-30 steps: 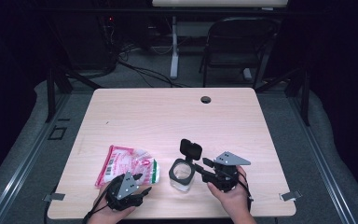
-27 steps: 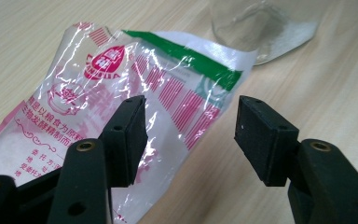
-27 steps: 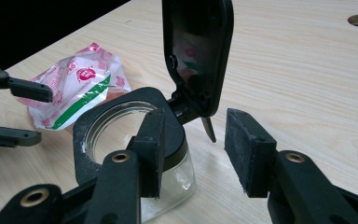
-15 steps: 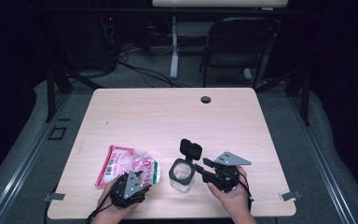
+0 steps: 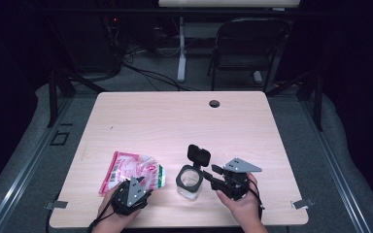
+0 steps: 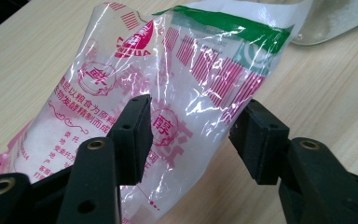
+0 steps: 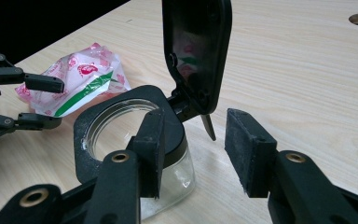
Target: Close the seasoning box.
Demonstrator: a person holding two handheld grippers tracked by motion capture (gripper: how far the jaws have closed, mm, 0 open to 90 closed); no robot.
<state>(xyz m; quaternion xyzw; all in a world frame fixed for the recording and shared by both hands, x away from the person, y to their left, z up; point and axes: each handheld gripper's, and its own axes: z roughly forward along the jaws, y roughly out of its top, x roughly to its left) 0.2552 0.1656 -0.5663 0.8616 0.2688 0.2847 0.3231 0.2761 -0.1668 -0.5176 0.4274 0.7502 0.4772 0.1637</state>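
**Two handheld grippers at a bag and a jar**

Pale wood surface (image 5: 175, 121) in a dark room, seen from above, with a person's hands entering from the near edge.

Nearest, on the left, the left gripper (image 5: 141, 187) points at a crinkly clear plastic bag (image 5: 133, 171) printed in pink and red with a green band. In the left gripper view, the bag (image 6: 177, 93) lies between the two black jaws; they stand wide apart and have just been closing, with the left pad at or just beside the film and the right pad clear of it. The bag lies on the surface near the front left.

Just to the right, the right gripper (image 5: 209, 175) reaches toward a small clear glass jar (image 5: 189, 182) with a black collar. Its black hinged lid (image 5: 198, 155) stands flipped up behind the opening. In the right gripper view, the jaws are open; the left pad sits against the jar's collar (image 7: 121, 121), and the right pad hangs free of it beside the lid's hinge. The jar stands upright near the front middle, just beside the bag.

Farther back, a small round hole (image 5: 214, 103) marks the surface's far edge. Beyond it stand a folding chair (image 5: 250, 43) and cables on the floor.
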